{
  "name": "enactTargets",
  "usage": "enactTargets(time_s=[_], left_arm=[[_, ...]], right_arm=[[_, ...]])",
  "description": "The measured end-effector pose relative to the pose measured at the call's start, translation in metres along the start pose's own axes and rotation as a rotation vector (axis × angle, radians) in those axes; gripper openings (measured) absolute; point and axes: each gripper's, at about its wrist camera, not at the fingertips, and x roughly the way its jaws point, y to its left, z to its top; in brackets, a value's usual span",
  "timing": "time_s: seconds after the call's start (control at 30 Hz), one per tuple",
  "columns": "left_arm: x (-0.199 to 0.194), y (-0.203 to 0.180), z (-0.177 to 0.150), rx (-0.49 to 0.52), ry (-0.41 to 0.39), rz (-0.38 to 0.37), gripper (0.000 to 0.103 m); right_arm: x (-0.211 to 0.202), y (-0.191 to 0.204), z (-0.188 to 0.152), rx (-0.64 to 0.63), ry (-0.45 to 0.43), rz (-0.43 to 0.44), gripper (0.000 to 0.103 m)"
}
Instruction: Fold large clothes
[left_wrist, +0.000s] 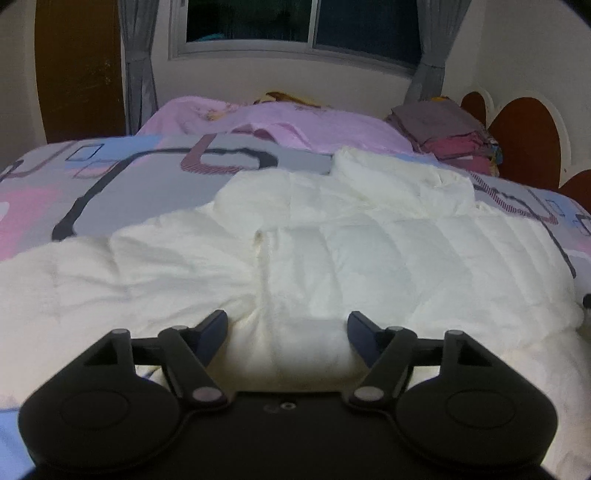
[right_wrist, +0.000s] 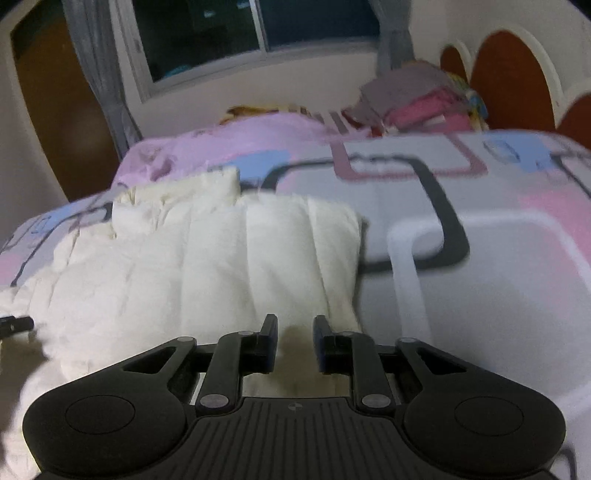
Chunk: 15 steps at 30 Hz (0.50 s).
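We see a bed (left_wrist: 122, 177) with a grey, pink and blue patterned cover; its edges are cut off in both views, and the right wrist view is blurred, so the pattern is hard to read there. Far beyond the jaws lie a pink blanket (left_wrist: 295, 125) and a stack of folded clothes (left_wrist: 454, 136), whose single pieces we cannot tell apart. The white padded jacket (left_wrist: 332, 251) lies spread on the bed, directly under and ahead of both grippers; its near part is hidden behind the gripper bodies. The left gripper (left_wrist: 288, 328) has its jaws wide apart, with a hump of white jacket between them, and the pads do not press on it. The right gripper (right_wrist: 294, 332) stands over the jacket's right edge, its jaws apart, with jacket fabric in the gap but not clamped.
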Motion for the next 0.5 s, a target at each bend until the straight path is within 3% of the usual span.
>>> enactTargets(time_s=[0.03, 0.17, 0.27, 0.33, 0.4, 0.5], left_arm=[[-0.001, 0.003, -0.002, -0.002, 0.005, -0.001, 0.071], [0.002, 0.010, -0.003, -0.041, 0.006, -0.001, 0.071], [0.008, 0.006, 0.002, -0.028, 0.009, 0.003, 0.071], [0.015, 0.002, 0.003, -0.009, 0.031, 0.013, 0.071], [0.017, -0.003, 0.002, 0.013, 0.035, -0.004, 0.073], [0.023, -0.007, -0.004, 0.060, 0.073, 0.017, 0.073]], right_arm=[[-0.004, -0.002, -0.006, 0.032, -0.007, 0.020, 0.067], [0.007, -0.014, -0.009, 0.203, 0.032, 0.083, 0.067], [0.024, -0.032, -0.005, 0.374, 0.025, 0.133, 0.048], [0.028, -0.046, -0.002, 0.444, 0.000, 0.102, 0.007], [0.024, -0.047, -0.001, 0.389, -0.020, 0.022, 0.007], [0.024, -0.044, 0.002, 0.289, 0.062, -0.003, 0.008]])
